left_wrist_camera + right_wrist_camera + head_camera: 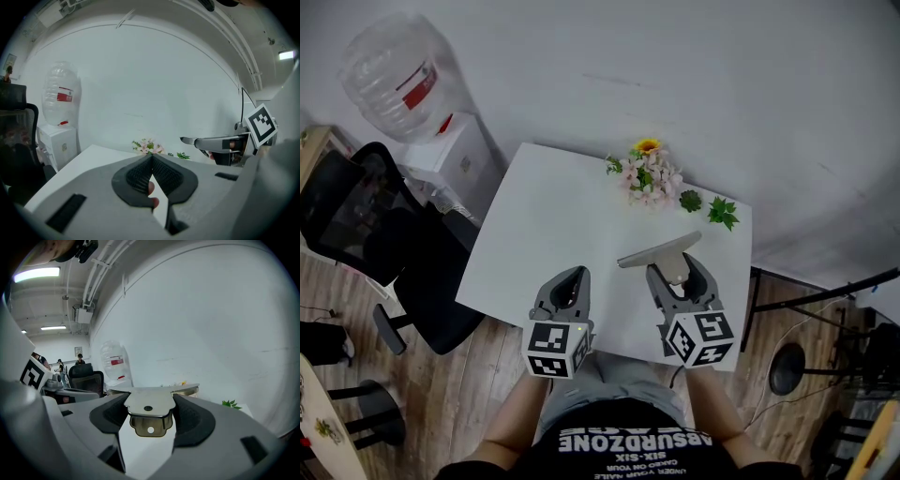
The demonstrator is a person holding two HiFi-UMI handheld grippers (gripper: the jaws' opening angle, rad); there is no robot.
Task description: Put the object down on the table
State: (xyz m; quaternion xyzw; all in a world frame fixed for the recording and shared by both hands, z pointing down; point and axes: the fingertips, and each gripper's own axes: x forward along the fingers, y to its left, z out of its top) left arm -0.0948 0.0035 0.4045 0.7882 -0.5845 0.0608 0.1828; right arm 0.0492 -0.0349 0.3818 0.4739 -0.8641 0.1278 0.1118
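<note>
— Toward lower right of the head view, note the right gripper, pinching the stem of a T-shaped metal tool, squeegee-like. Hangs over the near right part of the white table; looks clear of the surface, judging by the left gripper view.

— And at lower left?

— Left gripper, pressed together on nothing, pads meeting at the tip. Hovers over the table's near edge.

— Worries?

— Plenty. Smooth metal between ribbed pads: could swivel or slide out if tilted on the way down. Watch the long crossbar jutting toward frame centre: might touch first at one end and lever the stem loose. Avoid letting go too high: probably a clatter and a bounce and, with the near edge so close, possibly a drop to the wooden floor. Little threat to the flower posy at upper centre or the green leaves; both well apart.

— Looks of the tool?

— Dull grey, flat, thin. Narrow crossbar, broader stem plate with a small dark hole; beneath, in the right gripper view, a brass-toned folded piece with a round hole. No rubber strip to be made out.
</note>
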